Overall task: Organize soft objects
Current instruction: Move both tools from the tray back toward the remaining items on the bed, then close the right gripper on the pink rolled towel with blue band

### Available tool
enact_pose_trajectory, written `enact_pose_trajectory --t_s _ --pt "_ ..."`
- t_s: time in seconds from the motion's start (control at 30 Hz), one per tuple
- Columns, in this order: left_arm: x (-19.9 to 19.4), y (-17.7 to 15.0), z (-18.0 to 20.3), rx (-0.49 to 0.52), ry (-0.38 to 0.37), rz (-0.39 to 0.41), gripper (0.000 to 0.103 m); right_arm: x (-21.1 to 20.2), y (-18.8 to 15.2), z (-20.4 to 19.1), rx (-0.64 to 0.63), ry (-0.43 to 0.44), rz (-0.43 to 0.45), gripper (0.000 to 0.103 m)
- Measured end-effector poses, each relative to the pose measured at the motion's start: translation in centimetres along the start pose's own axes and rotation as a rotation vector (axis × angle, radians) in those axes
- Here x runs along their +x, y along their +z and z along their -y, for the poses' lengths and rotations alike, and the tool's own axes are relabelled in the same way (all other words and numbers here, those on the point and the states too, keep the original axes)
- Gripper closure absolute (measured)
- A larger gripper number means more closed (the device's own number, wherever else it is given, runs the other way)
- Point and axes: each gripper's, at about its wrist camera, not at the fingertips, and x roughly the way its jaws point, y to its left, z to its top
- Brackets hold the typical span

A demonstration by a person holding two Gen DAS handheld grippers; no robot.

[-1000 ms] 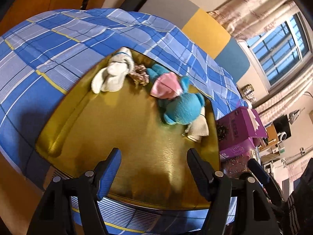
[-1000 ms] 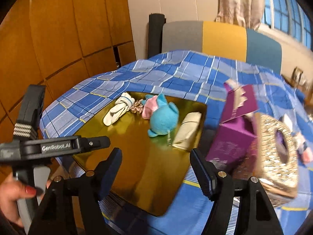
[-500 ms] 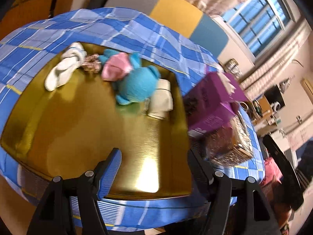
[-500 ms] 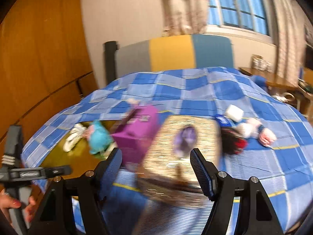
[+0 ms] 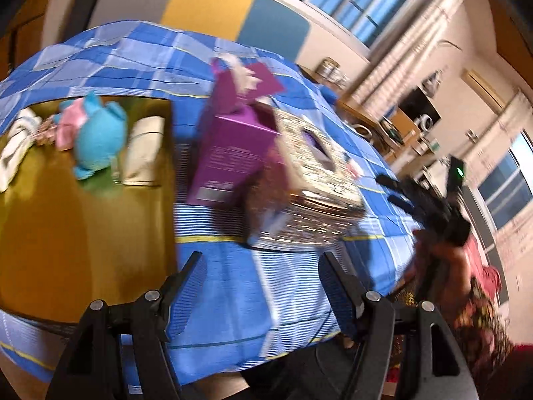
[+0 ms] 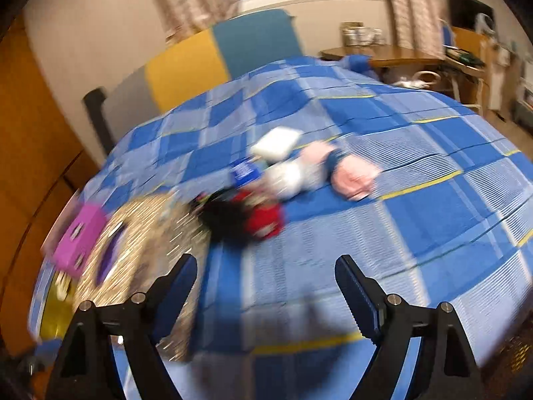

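A gold tray [image 5: 66, 220] on the blue checked bedspread holds a turquoise plush toy [image 5: 100, 136], a pink piece [image 5: 68, 126], white socks [image 5: 15, 143] and a cream cloth [image 5: 143, 150]. My left gripper [image 5: 263, 296] hovers open and empty over the bedspread to the right of the tray. In the right wrist view a blurred pile lies ahead: a black and red toy [image 6: 246, 216], a white and pink plush [image 6: 316, 170] and a white pad [image 6: 276, 143]. My right gripper [image 6: 266, 293] hangs short of that pile, its jaws opening with nothing between them.
A purple box [image 5: 233, 146] with an open flap and a glittery gold tissue box [image 5: 309, 186] stand between the tray and the pile. The other gripper [image 5: 433, 206] shows at the right of the left wrist view. A headboard, a window and a side table lie beyond the bed.
Both grippers have swung right, away from the gold tray. The purple and gold boxes came into the left view; the pile of soft things now lies ahead of the right gripper, whose jaws stand wider.
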Motion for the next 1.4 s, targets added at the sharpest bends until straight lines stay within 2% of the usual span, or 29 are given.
enact_pose_trajectory --t_s 0.13,0.27,0.33,0.5,0.63,0.73,0.87,1.03,1.17,1.3,1.37,1.4 --pt "0.8 0.1 1.8 0.031 -0.019 -0.023 0.033 2.1 3.4 3.0 -0.032 -0.078 -0.001 0.017" --pt "1.5 0.6 3.4 0.051 -0.035 -0.037 0.033 5.7 6.6 4.8 -0.17 -0.196 -0.015 0.017" --pt "1.8 1.0 4.2 0.065 -0.038 -0.043 0.033 7.3 7.6 5.5 -0.209 -0.225 -0.024 0.017" --pt "2.2 1.8 5.7 0.09 -0.037 -0.052 0.033 12.1 9.4 6.2 -0.272 -0.228 -0.086 0.02" --pt "2.6 2.3 6.7 0.103 -0.041 -0.056 0.033 14.8 9.6 5.7 -0.289 -0.161 -0.15 0.023" --pt "3.0 2.5 7.5 0.116 -0.042 -0.063 0.033 16.2 9.3 5.2 -0.304 -0.158 -0.191 0.034" --pt "3.6 2.9 8.7 0.132 -0.061 -0.076 0.033 15.9 9.2 5.9 -0.273 -0.17 -0.189 0.055" --pt "4.4 4.1 10.7 0.159 -0.089 -0.088 0.033 13.5 9.1 8.4 -0.15 -0.12 -0.225 0.066" --pt "5.0 5.5 12.5 0.166 -0.103 -0.094 0.033 11.6 8.2 10.0 -0.07 -0.133 -0.236 0.068" --pt "5.8 6.9 14.3 0.18 -0.103 -0.098 0.032 10.9 7.4 10.5 -0.073 -0.14 -0.217 0.067" --pt "6.4 7.7 15.3 0.193 -0.086 -0.104 0.033 11.3 7.4 10.4 -0.094 -0.138 -0.223 0.057" --pt "6.8 8.3 15.8 0.197 -0.08 -0.108 0.033 11.7 7.3 10.2 -0.111 -0.138 -0.229 0.057"
